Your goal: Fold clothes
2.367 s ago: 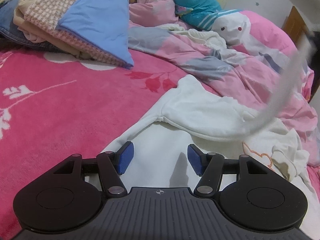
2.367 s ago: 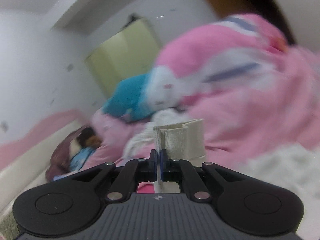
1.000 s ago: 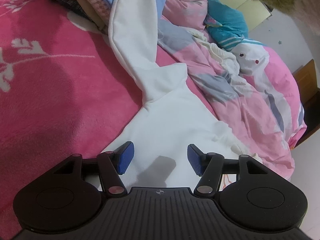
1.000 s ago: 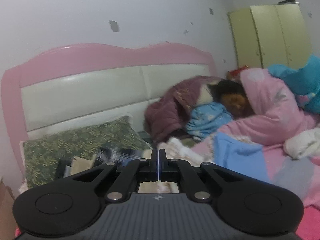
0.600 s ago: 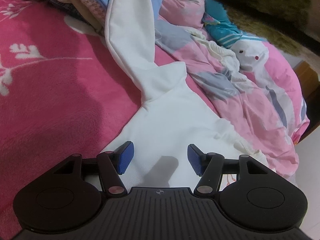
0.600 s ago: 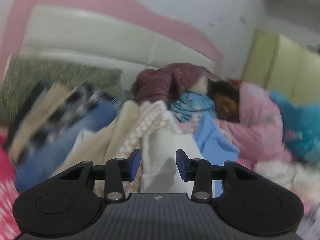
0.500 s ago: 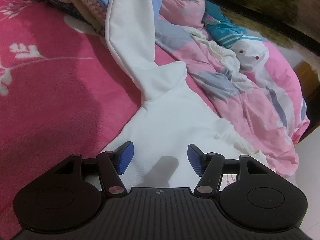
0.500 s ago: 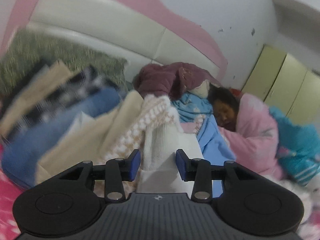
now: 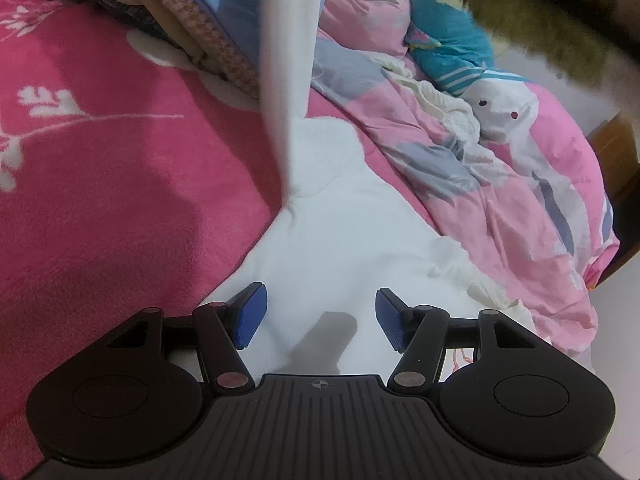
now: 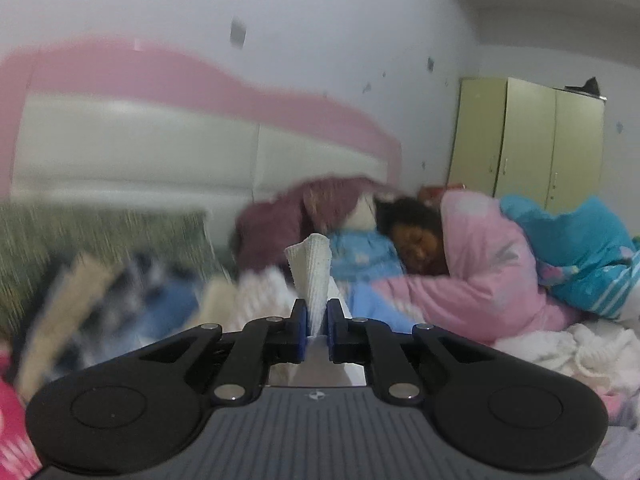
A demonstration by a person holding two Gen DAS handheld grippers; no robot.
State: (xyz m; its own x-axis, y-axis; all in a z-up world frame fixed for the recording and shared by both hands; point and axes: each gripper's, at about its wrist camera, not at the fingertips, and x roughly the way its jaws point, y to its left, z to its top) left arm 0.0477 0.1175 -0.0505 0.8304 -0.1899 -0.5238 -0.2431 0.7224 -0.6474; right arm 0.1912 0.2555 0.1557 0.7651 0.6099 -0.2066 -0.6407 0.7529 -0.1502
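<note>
Left view: your left gripper (image 9: 318, 318), jaws spread, hovers over the white garment (image 9: 340, 236) on the pink blanket (image 9: 100, 184); its sleeve (image 9: 286, 60) crosses the folded pile (image 9: 192, 12).

Right view: your right gripper (image 10: 318, 330) has just closed on what seems the ribbed cuff (image 10: 312, 276), which lay loose half a second ago.

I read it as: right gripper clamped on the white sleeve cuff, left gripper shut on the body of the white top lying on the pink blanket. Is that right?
Not quite. The left gripper is open: the left wrist view shows its blue pads apart over the white top, nothing pinched. The rest holds: in the right wrist view the right gripper has just closed on the sleeve cuff, and the top lies on the pink blanket.
</note>
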